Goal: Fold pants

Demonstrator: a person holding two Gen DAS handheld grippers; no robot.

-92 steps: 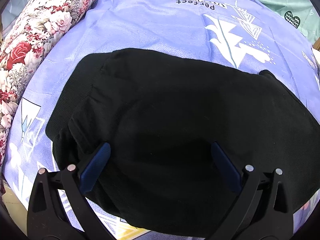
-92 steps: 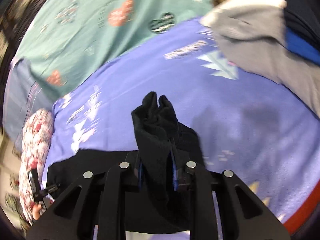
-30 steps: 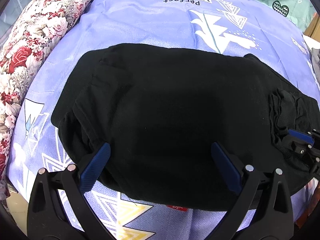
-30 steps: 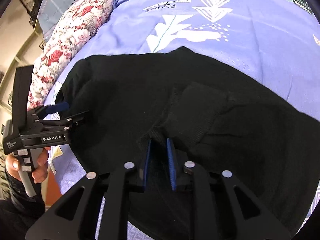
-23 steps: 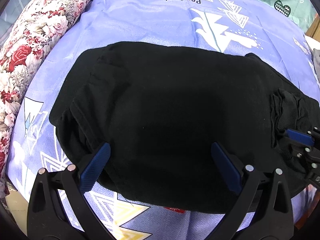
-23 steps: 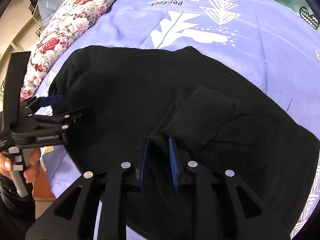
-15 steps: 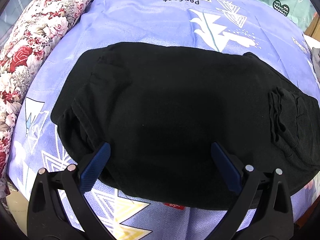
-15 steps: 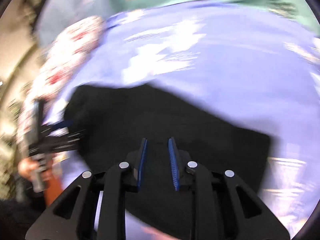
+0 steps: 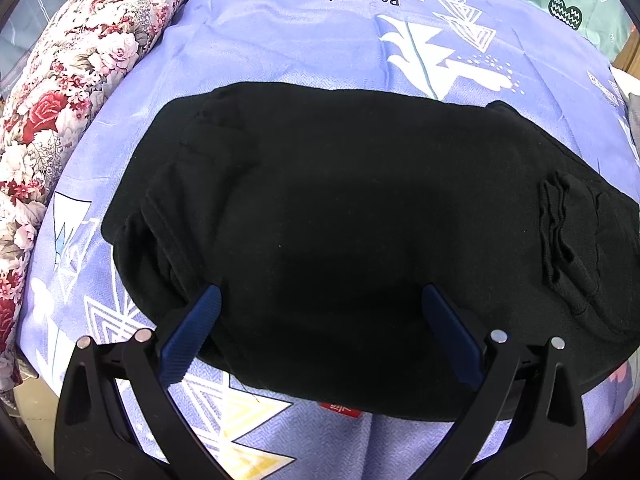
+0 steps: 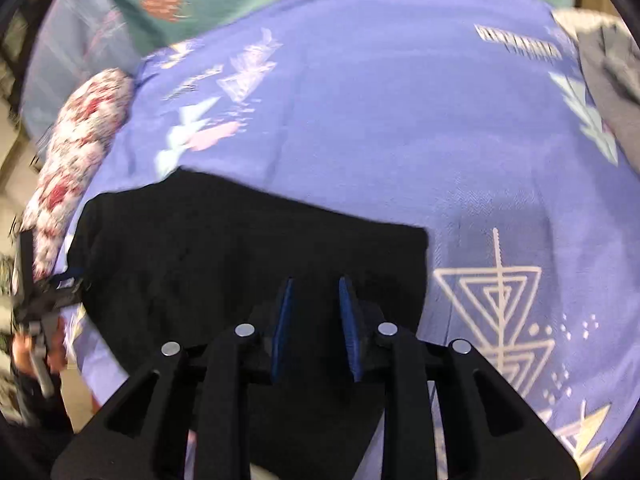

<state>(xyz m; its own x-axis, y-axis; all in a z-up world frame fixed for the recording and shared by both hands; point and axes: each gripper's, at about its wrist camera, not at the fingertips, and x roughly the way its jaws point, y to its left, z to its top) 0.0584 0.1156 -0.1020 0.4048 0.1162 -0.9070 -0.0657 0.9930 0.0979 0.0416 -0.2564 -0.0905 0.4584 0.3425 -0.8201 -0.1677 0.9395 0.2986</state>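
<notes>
Black pants lie folded near the bed's front edge, left tool spread wide above them, right tool slightly apart and empty, and a careless regrab could drag the loose cuff layers askew.

Right claw — off the pants — empty.

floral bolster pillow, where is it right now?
The floral bolster pillow runs along the left edge of the left wrist view, on the purple bedsheet, left of the folded black pants and apart from them.
</notes>
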